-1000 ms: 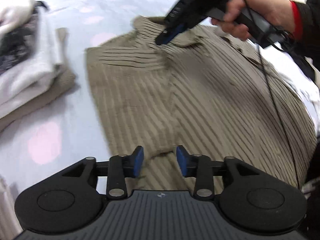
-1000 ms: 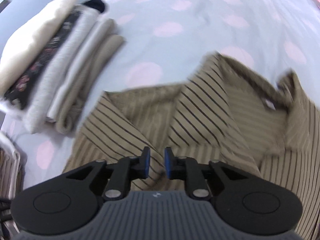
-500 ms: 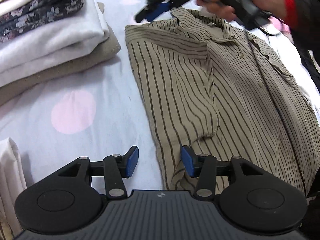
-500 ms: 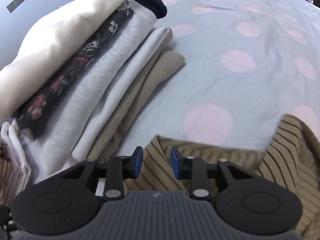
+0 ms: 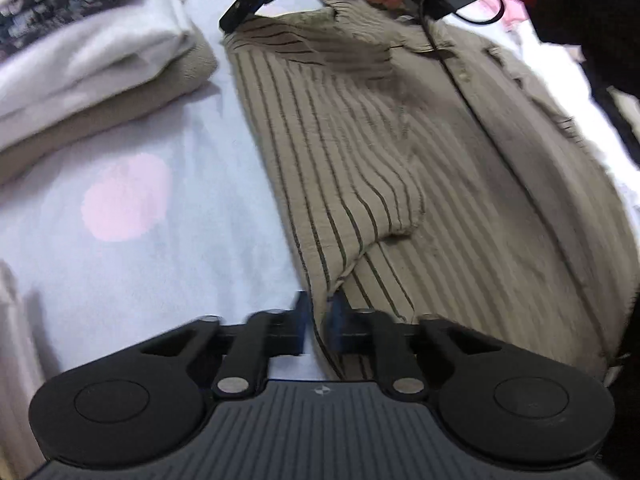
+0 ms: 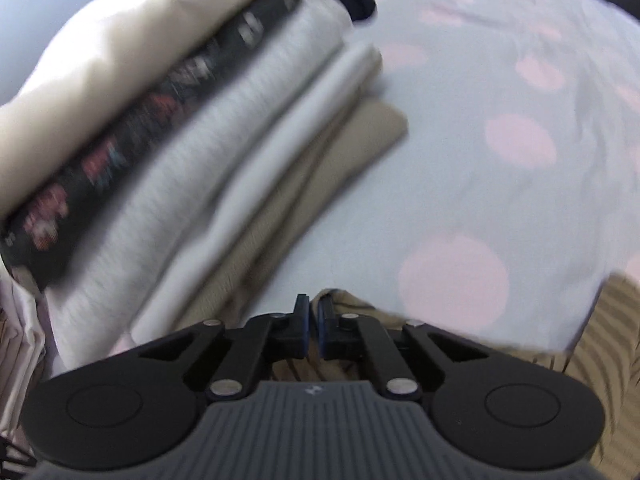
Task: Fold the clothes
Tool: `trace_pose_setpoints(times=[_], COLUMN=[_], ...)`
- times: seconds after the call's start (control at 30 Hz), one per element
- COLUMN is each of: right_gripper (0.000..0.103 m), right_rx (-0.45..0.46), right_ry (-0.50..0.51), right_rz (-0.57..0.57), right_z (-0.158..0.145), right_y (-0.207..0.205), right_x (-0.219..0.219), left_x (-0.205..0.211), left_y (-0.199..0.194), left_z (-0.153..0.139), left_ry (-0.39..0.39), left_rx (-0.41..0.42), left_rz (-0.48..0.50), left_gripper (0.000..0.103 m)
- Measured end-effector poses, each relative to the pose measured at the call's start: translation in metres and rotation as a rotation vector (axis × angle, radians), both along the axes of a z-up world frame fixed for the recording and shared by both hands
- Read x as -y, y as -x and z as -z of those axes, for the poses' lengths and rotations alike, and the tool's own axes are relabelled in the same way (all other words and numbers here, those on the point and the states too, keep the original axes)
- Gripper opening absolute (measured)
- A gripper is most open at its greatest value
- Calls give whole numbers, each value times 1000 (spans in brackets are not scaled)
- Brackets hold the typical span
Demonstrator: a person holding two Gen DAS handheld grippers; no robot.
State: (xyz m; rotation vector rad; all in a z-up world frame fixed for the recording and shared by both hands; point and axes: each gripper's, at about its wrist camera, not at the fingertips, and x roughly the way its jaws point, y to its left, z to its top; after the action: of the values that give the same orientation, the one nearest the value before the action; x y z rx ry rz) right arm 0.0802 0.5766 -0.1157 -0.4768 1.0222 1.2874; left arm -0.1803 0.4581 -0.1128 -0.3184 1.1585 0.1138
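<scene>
1. A stack (image 5: pixel 92 52) of folded clothes sits far left on the dotted bed (image 5: pixel 132 248).
2. Beside it the shirt (image 5: pixel 400 152) lies flat, one side already turned in.
3. The left tongs (image 5: pixel 316 322) have just closed and pinch its near hem.
4. The right tongs (image 6: pixel 313 326) have just closed on the far corner by the collar.
5. The shirt looks thin, light and limp; it should sag between grips, so corners and hems seem the best holds.
</scene>
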Motion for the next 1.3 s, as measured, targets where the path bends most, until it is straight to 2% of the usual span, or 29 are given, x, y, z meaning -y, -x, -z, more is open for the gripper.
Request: trace_pose_setpoints(times=[0.2, 0.4, 0.47, 0.53, 0.67, 0.8, 0.97, 1.03, 1.17, 1.23, 1.3], right_gripper=[1, 2, 4, 10, 16, 31, 31, 35, 37, 37, 37], right_rx=[81, 71, 45, 62, 69, 57, 36, 35, 16, 5, -13], right_ry=[-32, -4, -17, -36, -63, -71, -58, -63, -75, -89, -96], right_rz=[-12, 0, 22, 38, 57, 74, 83, 85, 96, 106, 123], right_z=[0, 22, 21, 14, -4, -19, -28, -35, -52, -59, -59], right_y=[13, 8, 3, 1, -4, -4, 13, 18, 33, 47, 61], right_x=[-19, -26, -25, -22, -8, 16, 54, 80, 129, 159, 188], left_x=[-8, -9, -9, -8, -10, -8, 2, 6, 19, 29, 43], left_y=[5, 3, 4, 5, 8, 12, 21, 26, 41, 50, 59], left_z=[-1, 8, 7, 7, 1, -9, -22, -25, -31, -33, -32], left_ry=[3, -1, 2, -3, -19, -32, -79, -99, -108, -104, -98], left_rx=[-30, -43, -38, -36, -38, -33, -33, -45, -69, -65, -78], left_rz=[-64, -58, -66, -64, -83, -106, -114, -127, -142, -145, -123], left_gripper=[0, 0, 1, 2, 7, 15, 27, 32, 33, 44, 45])
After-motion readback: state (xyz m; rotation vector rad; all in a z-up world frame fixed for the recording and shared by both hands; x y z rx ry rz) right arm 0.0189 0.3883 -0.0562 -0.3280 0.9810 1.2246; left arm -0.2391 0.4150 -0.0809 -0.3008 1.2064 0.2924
